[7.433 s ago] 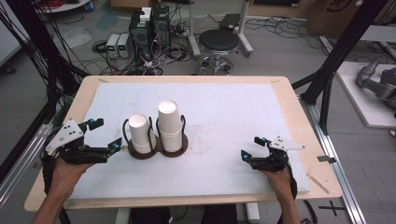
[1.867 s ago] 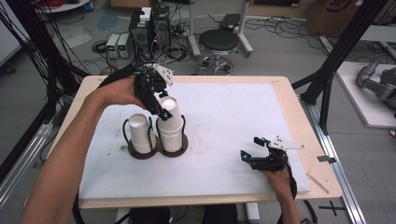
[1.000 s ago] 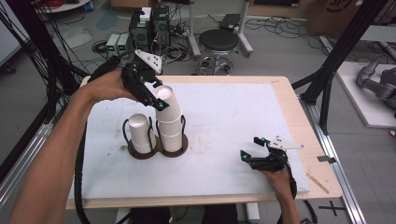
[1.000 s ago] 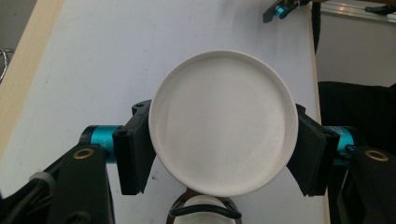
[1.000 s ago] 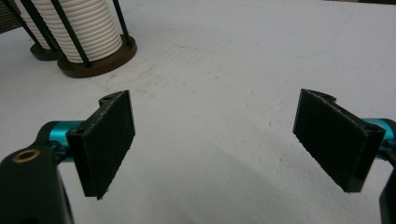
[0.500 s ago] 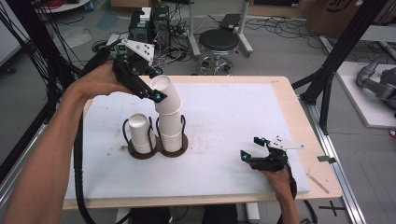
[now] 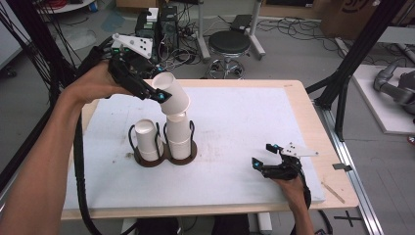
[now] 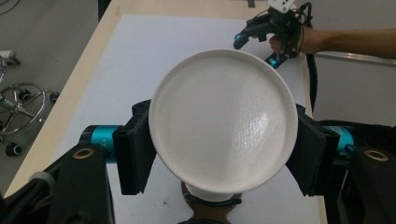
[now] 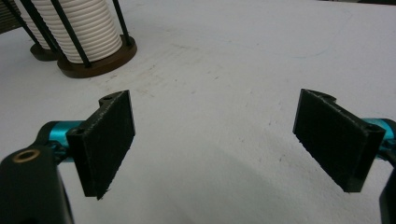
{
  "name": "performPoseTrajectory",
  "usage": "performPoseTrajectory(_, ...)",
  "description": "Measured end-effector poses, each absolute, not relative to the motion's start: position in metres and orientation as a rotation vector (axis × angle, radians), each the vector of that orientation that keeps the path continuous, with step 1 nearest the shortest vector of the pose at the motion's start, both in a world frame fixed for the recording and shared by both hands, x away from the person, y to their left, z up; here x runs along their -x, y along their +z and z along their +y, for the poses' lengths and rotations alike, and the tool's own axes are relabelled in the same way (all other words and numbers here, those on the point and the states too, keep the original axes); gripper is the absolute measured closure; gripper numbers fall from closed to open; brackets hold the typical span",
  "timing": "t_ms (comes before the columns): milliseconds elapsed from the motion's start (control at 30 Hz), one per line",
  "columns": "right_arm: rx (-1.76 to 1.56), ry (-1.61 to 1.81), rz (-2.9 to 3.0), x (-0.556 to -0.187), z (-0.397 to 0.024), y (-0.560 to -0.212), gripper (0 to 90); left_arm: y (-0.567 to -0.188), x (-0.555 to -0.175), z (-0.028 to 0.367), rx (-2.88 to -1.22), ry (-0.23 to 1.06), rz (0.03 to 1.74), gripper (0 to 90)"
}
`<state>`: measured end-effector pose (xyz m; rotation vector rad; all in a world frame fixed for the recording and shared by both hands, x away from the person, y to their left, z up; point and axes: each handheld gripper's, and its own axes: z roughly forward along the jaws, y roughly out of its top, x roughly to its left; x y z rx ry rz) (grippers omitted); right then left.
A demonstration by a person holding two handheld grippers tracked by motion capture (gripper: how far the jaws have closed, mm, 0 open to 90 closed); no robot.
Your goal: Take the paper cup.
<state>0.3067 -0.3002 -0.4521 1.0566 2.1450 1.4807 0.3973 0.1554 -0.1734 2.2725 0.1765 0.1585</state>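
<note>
My left gripper (image 7: 159, 93) is shut on a white paper cup (image 7: 172, 96), held tilted just over the right-hand stack of cups (image 7: 179, 137). In the left gripper view the cup's round end (image 8: 224, 116) faces the camera, with a black pad (image 8: 135, 154) pressed on each side. A shorter stack (image 7: 146, 139) stands to its left in the same dark wire holder (image 7: 164, 156). My right gripper (image 7: 263, 155) rests on the mat near the front right, open and holding nothing (image 9: 215, 135). It also shows far off in the left gripper view (image 8: 254, 50).
A white mat (image 7: 235, 117) covers most of the wooden table (image 7: 298, 98). The ribbed cup stack (image 9: 77, 28) and its brown base (image 9: 98, 63) lie ahead and left of my right gripper. A stool (image 7: 230, 41) and computer cases stand beyond the far edge.
My left gripper has risen and drawn back to the left with the cup, tilting it further off the right stack. The right gripper has not moved.
</note>
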Motion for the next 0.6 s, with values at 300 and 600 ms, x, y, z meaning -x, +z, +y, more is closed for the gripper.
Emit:
performPoseTrajectory(300,-1.048,1.477,2.143,-0.307,-0.300,-0.452,13.1,-0.174,-0.386,0.157,-2.224,0.168,0.168,33.0)
performPoseTrajectory(600,-1.055,1.480,2.144,-0.307,-0.300,-0.452,13.1,-0.178,-0.373,0.159,-2.211,0.168,0.161,32.9)
